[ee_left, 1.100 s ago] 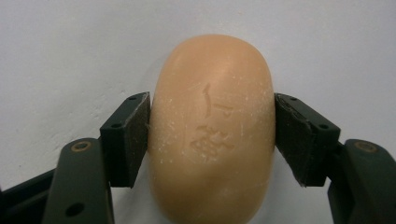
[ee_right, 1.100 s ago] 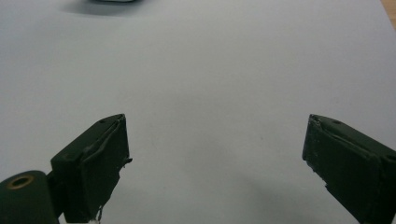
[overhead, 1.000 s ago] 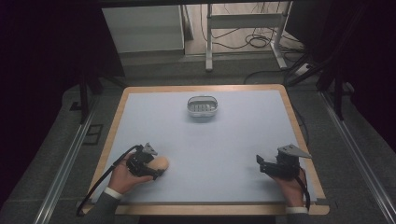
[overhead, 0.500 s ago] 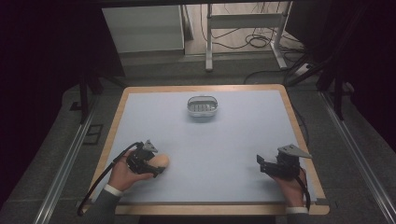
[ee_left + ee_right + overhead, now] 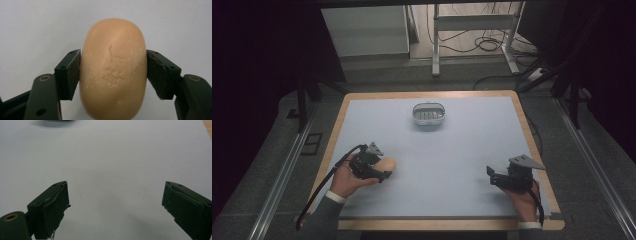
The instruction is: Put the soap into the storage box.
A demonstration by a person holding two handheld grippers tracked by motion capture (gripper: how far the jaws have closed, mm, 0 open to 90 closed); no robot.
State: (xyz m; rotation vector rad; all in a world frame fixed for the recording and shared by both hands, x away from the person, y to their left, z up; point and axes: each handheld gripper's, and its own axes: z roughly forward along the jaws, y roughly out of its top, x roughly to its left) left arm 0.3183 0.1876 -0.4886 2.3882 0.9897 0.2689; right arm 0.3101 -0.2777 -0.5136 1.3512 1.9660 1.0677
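A peach-coloured oval bar of soap [image 5: 113, 67] with a stamped mark sits between both pads of my left gripper [image 5: 113, 72], which is shut on it. From above, the soap [image 5: 387, 164] sticks out to the right of the left gripper [image 5: 379, 170] near the table's front left. A small oval soap dish [image 5: 429, 113] stands at the middle back of the table. At the front right my right gripper [image 5: 491, 176] rests with its jaws wide open. Nothing lies between the right gripper [image 5: 115, 202] jaws, just the pale table top.
The pale blue table top [image 5: 462, 145] has a wooden rim [image 5: 532, 145]. A cable [image 5: 319, 192] trails from the left gripper over the front left edge. Beyond the table are a white cabinet [image 5: 364, 30], metal legs and floor cables.
The left gripper with the soap has lifted slightly and shifted a little away from the front edge. The right gripper has stayed put.
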